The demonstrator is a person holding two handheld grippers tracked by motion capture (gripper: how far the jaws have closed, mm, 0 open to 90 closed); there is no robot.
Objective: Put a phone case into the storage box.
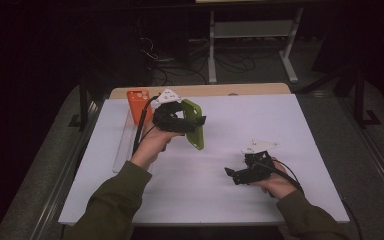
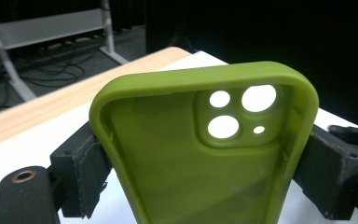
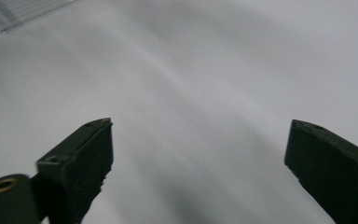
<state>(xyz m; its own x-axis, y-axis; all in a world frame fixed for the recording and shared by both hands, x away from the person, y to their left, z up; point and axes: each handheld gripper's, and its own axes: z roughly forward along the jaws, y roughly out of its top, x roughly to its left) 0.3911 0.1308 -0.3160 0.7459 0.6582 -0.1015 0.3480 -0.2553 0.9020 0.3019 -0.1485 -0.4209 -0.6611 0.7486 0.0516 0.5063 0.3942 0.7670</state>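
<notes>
Green phone case [image 1: 194, 124] clamped across its sides in the left tongs [image 1: 192, 120], lifted clear of the white desk [image 1: 280, 125], camera cutouts facing up in the left gripper view. Orange phone case [image 1: 139, 103] stands just behind-left of it. Right tongs [image 1: 230, 173] spread wide, nothing between them, low over the desk, front-right of the green phone case.
</notes>
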